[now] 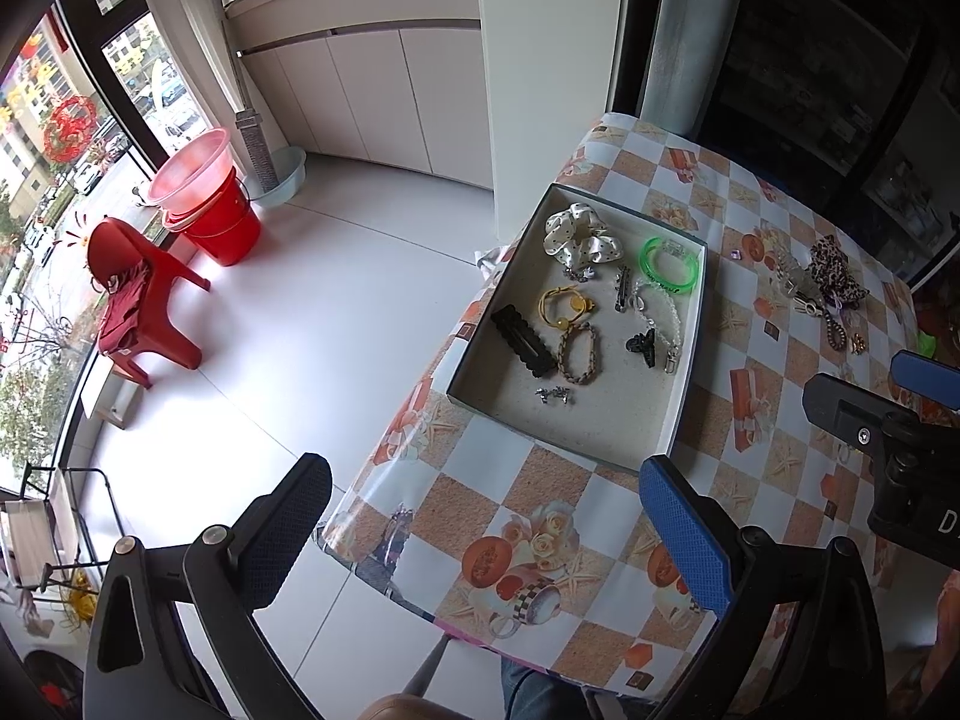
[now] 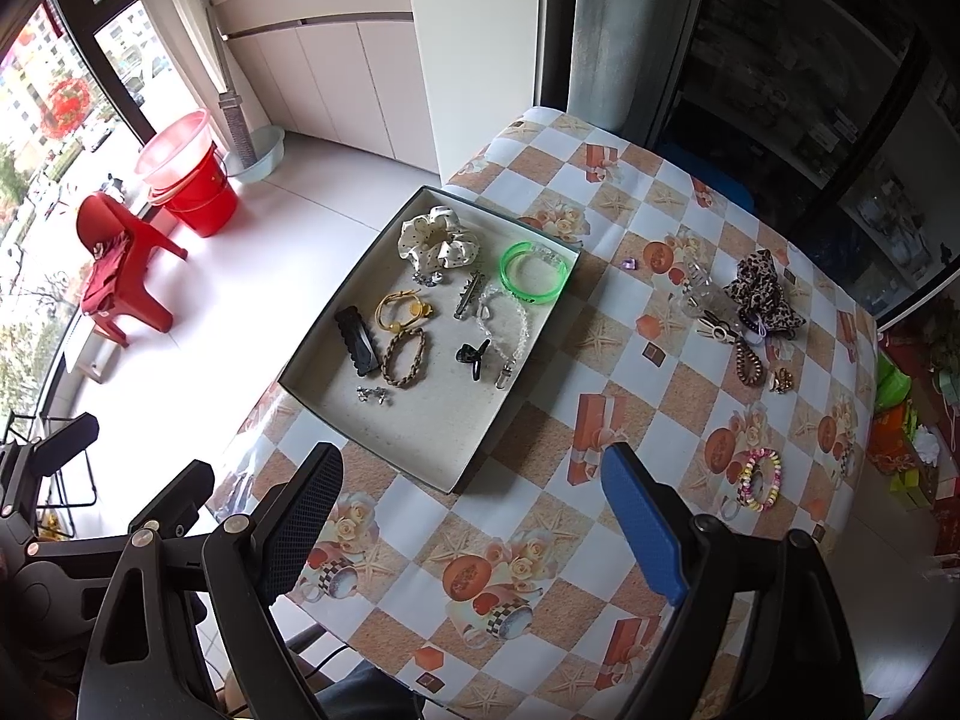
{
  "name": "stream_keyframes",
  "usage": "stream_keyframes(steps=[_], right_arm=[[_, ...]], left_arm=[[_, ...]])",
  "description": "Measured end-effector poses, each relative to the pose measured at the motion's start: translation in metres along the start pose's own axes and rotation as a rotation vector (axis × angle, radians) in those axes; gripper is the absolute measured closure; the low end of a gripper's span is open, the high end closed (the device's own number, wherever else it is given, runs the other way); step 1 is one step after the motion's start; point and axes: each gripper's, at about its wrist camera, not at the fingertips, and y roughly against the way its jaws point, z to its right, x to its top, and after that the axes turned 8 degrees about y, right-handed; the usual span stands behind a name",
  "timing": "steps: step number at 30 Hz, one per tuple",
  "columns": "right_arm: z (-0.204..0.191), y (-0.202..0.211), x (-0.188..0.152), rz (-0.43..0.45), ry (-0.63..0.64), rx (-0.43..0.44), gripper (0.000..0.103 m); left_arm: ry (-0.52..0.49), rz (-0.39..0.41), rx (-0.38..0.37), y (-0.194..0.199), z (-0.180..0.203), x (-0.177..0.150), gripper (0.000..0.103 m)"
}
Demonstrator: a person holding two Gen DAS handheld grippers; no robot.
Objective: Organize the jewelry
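Observation:
A shallow grey tray (image 1: 600,432) (image 2: 420,432) lies on the checkered tablecloth. It holds a polka-dot scrunchie (image 2: 437,239), a green bangle (image 2: 534,281), a yellow hair tie (image 2: 401,309), a black hair clip (image 2: 357,341), a braided bracelet (image 2: 405,357), a black claw clip (image 2: 471,355), a clear bead bracelet (image 2: 507,318) and small silver earrings (image 2: 372,394). Loose on the cloth to the right are a leopard scrunchie (image 2: 762,294), a brown bead bracelet (image 2: 749,363) and a pastel bead bracelet (image 2: 761,479). My left gripper (image 1: 480,516) and right gripper (image 2: 474,516) both hover open and empty above the table's near edge.
The table (image 2: 600,540) drops off to white floor on the left, just past the tray. A red stool (image 2: 120,264) and a red bucket (image 2: 201,195) stand by the window. Coloured boxes (image 2: 900,438) sit off the table's right side. A small purple gem (image 2: 629,264) lies beyond the tray.

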Motion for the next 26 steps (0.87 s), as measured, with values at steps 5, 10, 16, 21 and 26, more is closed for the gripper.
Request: stream_keyframes(steps=[5, 10, 16, 21, 26], right_arm=[[-0.0002, -0.0001, -0.0004, 0.002, 0.0, -0.002, 0.013], [-0.0001, -0.0004, -0.0008, 0.001, 0.0, -0.001, 0.013], [-0.0009, -0.0007, -0.0007, 0.0, -0.001, 0.0, 0.013], [-0.0006, -0.0013, -0.0011, 0.0, -0.002, -0.001, 0.013], [-0.001, -0.0016, -0.001, 0.001, -0.001, 0.0, 0.013]], left_arm=[[0.0, 0.0, 0.001, 0.0008, -0.0031, 0.0002, 0.0], [0.001, -0.001, 0.002, 0.0014, -0.0049, 0.0005, 0.0], [0.009, -0.006, 0.008, 0.0014, -0.0082, -0.0016, 0.0], [0.012, -0.001, 0.015, -0.0003, -0.0064, -0.0026, 0.0], [0.011, -0.004, 0.015, -0.0006, -0.0071, -0.0024, 0.0]])
